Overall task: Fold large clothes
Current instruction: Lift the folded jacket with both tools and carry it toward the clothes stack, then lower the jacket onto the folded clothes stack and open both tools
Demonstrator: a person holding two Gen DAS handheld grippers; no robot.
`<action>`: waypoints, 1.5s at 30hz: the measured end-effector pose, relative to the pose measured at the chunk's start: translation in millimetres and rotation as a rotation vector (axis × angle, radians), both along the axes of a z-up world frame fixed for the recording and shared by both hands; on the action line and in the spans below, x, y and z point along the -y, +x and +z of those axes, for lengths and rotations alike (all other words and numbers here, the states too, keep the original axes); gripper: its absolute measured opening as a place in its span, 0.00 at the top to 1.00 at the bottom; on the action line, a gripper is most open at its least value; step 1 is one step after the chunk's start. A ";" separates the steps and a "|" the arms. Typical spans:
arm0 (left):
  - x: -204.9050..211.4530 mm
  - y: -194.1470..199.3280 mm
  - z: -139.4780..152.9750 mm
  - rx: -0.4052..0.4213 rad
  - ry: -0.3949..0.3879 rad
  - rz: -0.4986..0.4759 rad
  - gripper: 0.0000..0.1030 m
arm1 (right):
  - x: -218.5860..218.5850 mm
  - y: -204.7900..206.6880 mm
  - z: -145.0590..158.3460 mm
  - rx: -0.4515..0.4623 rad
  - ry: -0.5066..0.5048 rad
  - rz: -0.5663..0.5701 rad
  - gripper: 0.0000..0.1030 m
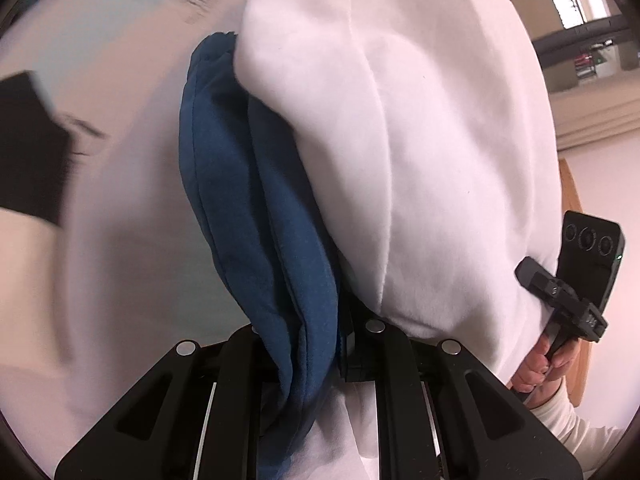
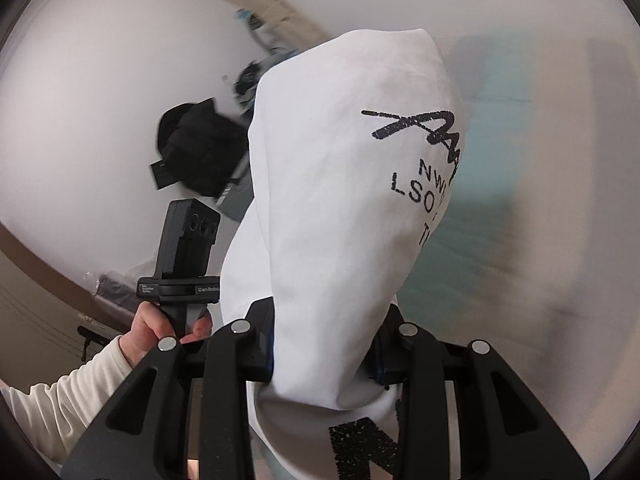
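Note:
A large white garment with a blue lining is held up in the air between both grippers. In the left wrist view my left gripper (image 1: 316, 344) is shut on a bunched fold where the blue lining (image 1: 256, 208) meets the white fabric (image 1: 420, 140), which drapes over the fingers. The other hand-held gripper unit (image 1: 580, 280) shows at the right edge behind the cloth. In the right wrist view my right gripper (image 2: 324, 344) is shut on the white garment (image 2: 340, 200), which carries black printed lettering (image 2: 424, 160). The left gripper unit (image 2: 188, 256) is held in a hand at the left.
The background is motion-blurred. Black objects (image 2: 196, 148) lie on a pale surface behind the garment. A black shape (image 1: 28, 152) sits at the left edge. A wooden edge (image 1: 570, 200) and windows (image 1: 576, 4) show at the right.

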State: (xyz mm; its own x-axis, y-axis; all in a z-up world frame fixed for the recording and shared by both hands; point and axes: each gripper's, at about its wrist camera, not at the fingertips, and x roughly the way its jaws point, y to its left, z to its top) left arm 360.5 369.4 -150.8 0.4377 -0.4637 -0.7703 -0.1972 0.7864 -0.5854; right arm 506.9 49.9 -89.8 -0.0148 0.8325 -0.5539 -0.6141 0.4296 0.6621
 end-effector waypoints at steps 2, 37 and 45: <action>-42.1 -19.2 12.1 -0.003 0.038 0.010 0.89 | -49.6 -17.2 6.4 0.007 0.013 0.030 0.70; -306.7 -145.4 -103.4 -0.219 0.189 0.133 0.73 | -385.5 -109.2 -139.4 -0.108 -0.283 -0.075 0.57; -284.7 -205.5 -32.3 -0.040 0.390 0.396 0.06 | -364.7 -117.3 -118.3 -0.009 -0.241 -0.198 0.14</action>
